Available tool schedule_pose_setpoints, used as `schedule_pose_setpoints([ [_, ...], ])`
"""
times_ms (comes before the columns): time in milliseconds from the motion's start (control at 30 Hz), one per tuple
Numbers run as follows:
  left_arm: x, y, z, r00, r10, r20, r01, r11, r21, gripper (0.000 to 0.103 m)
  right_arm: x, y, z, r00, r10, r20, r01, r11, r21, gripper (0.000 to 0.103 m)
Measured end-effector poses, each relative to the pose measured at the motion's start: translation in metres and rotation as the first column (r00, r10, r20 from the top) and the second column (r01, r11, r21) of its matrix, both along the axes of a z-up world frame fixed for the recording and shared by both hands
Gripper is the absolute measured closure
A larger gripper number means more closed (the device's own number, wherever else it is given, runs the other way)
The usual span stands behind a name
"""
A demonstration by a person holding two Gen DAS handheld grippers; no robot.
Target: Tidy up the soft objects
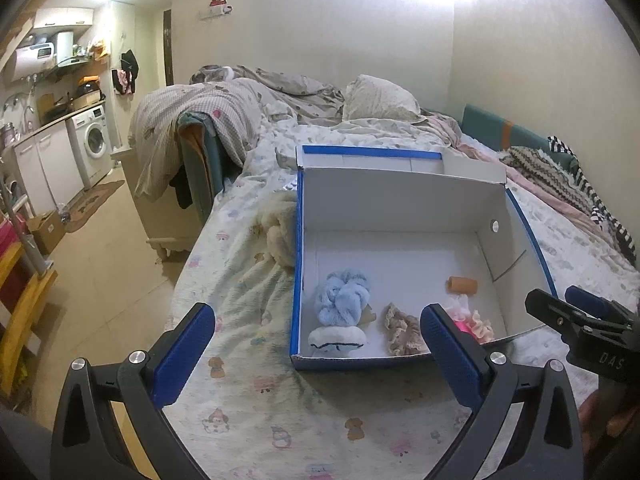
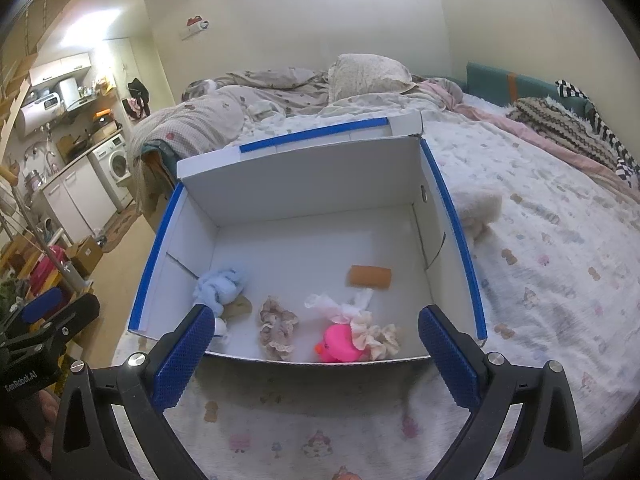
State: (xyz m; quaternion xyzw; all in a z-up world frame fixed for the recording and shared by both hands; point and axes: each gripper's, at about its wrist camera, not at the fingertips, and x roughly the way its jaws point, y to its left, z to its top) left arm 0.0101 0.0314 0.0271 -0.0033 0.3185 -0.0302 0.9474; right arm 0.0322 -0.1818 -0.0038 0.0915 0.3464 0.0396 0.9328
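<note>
A white cardboard box with blue edges (image 1: pixel 298 240) (image 2: pixel 456 216) lies open on the bed. Inside are a light blue fluffy scrunchie (image 1: pixel 340 300) (image 2: pixel 218 284), a white soft pad (image 1: pixel 336 338), a beige lace scrunchie (image 1: pixel 400 334) (image 2: pixel 276 326), a pink rubber duck (image 2: pixel 338 344), a cream ruffled scrunchie (image 2: pixel 378 336) and an orange-brown roll (image 1: pixel 462 285) (image 2: pixel 370 277). My left gripper (image 1: pixel 318 320) hovers open before the box's near left corner. Also open, my right gripper (image 2: pixel 317 316) (image 1: pixel 556 296) hangs over the near wall. Neither holds anything.
A cream fluffy item (image 1: pixel 280 232) lies on the patterned sheet left of the box; another fluffy lump (image 2: pixel 478 208) shows right of it. Rumpled duvets and a pillow (image 1: pixel 380 98) fill the far bed. The bed edge drops to the floor (image 1: pixel 104 260) at left.
</note>
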Motion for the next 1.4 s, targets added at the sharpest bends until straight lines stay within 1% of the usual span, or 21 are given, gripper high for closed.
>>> schedule_pose_setpoints([
  [1167, 0.0003, -0.0015, -0.0026, 1.0, -0.007, -0.009, 0.007, 1.0, -0.006, 0.001, 0.003, -0.0008, 0.0004, 1.0, 0.018, -0.001, -0.018, 1.0, -0.017, 0.0],
  [1400, -0.0006, -0.0031, -0.0044, 1.0, -0.02, -0.006, 0.02, 1.0, 0.013, 0.001, 0.0011, 0.0036, 0.0018, 1.0, 0.026, 0.006, -0.026, 0.999, -0.021, 0.0],
])
